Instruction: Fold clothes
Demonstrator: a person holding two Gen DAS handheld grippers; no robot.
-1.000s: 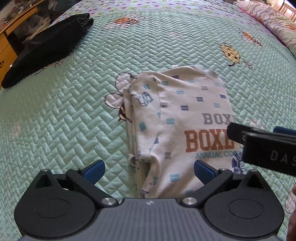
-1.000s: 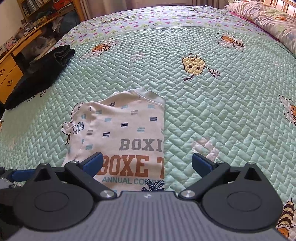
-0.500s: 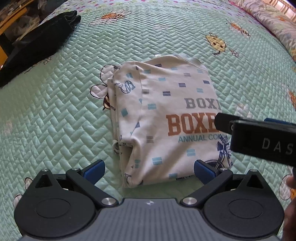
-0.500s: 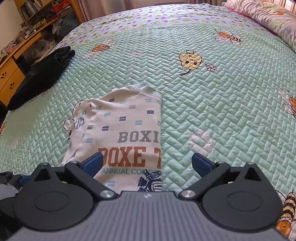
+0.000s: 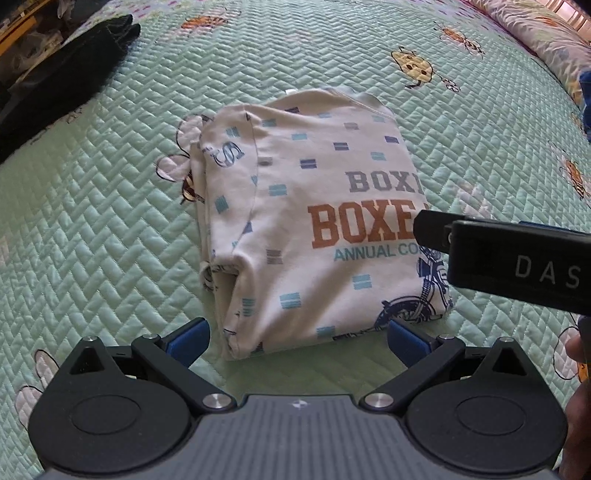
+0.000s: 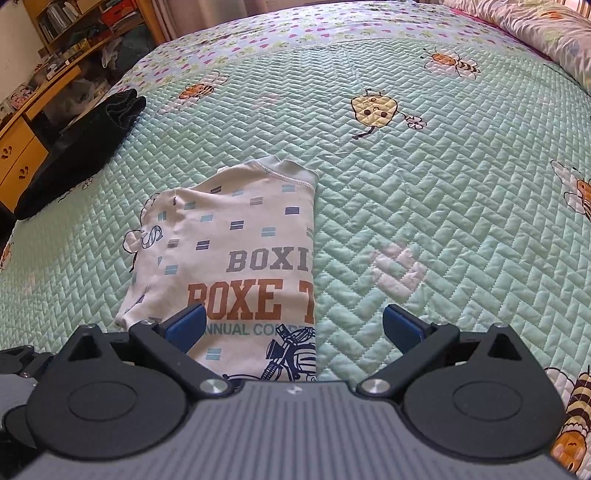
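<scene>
I had the cream printed cotton shirt, folded into a thick packet, lying on the green quilted bedspread. My left gripper and right gripper hovered at its near edge, fingers spread, holding nothing. My worry: the bulging left layers could spring open if I snagged one layer.

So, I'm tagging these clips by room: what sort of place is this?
Most likely a bedroom. The folded shirt lies on a bed's green quilted bedspread, with a pillow or rolled duvet along the far edge and a wooden desk with shelves beside it.
</scene>
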